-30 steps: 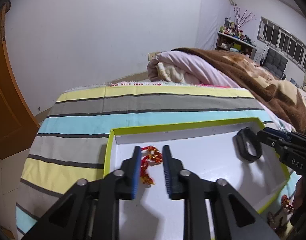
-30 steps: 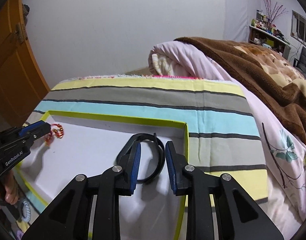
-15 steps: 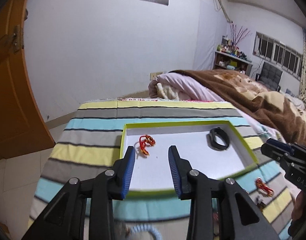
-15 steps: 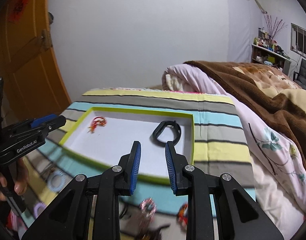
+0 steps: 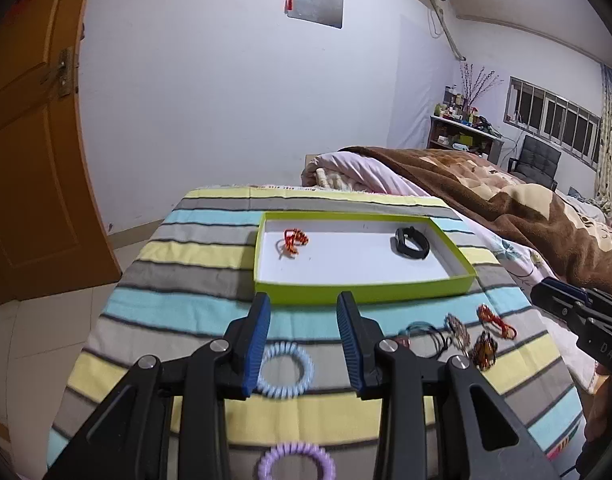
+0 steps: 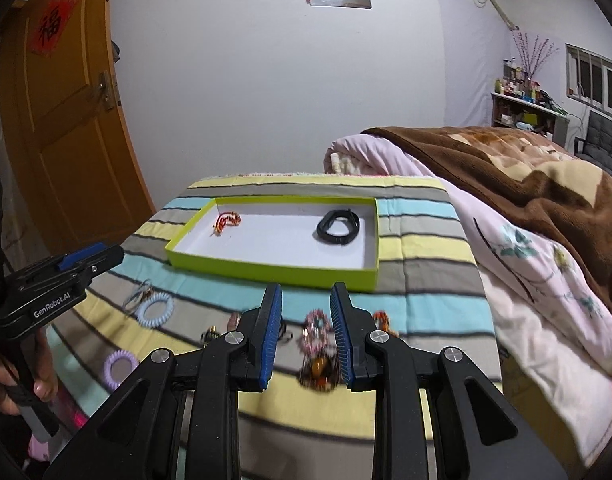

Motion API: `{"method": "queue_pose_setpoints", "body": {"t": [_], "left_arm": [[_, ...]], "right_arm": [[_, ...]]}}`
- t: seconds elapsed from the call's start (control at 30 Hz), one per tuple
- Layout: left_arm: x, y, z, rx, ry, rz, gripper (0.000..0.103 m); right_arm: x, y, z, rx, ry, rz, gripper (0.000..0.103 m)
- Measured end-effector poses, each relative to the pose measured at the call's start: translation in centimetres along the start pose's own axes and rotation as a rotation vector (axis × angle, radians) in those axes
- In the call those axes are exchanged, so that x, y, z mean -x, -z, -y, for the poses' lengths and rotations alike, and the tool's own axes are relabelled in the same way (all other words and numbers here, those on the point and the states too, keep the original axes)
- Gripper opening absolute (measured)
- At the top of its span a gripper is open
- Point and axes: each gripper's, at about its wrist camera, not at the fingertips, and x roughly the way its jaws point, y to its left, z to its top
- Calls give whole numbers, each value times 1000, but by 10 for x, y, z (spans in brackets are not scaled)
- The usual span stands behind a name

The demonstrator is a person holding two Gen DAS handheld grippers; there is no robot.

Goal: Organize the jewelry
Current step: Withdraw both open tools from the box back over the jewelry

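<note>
— What does the left wrist view list?

— Item one: left gripper (image 5: 303, 334), jaws apart, nothing between them, poised over the striped blanket (image 5: 177, 280). Filed in the green tray (image 5: 366, 290): red beaded bracelet (image 5: 293, 241), black band (image 5: 412, 242). Still loose on the blanket: blue coil tie (image 5: 285, 368), purple coil tie (image 5: 295, 460), and a cluster of small pieces (image 5: 466, 334) near the right gripper (image 5: 554, 294).

— And the right wrist view?

— Right gripper (image 6: 306, 332), jaws parted and holding nothing, above a pink beaded ring (image 6: 316, 330) and an amber piece (image 6: 320, 370). Same two items in the tray. Both coil ties lie by the left gripper, which a hand (image 6: 9, 384) holds.

— Tally?

— Two filed; I'd judge at least half a dozen remain. Early going.
</note>
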Motion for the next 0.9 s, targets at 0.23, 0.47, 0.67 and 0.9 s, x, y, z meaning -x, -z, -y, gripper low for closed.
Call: {"method": "queue_pose_setpoints", "body": {"t": [0.23, 0.47, 0.67, 0.9], "left_arm": [[21, 20, 1, -7, -11, 13, 36], [33, 38, 3, -15, -13, 11, 36], [42, 51, 2, -7, -5, -4, 36], [41, 60, -3, 7, 7, -27, 36]], "right_arm": [[22, 26, -6, 22, 4, 4, 26], [34, 42, -7, 15, -41, -9, 26], [36, 52, -9, 23, -34, -29, 26], [30, 58, -4, 10, -28, -56, 26]]}}
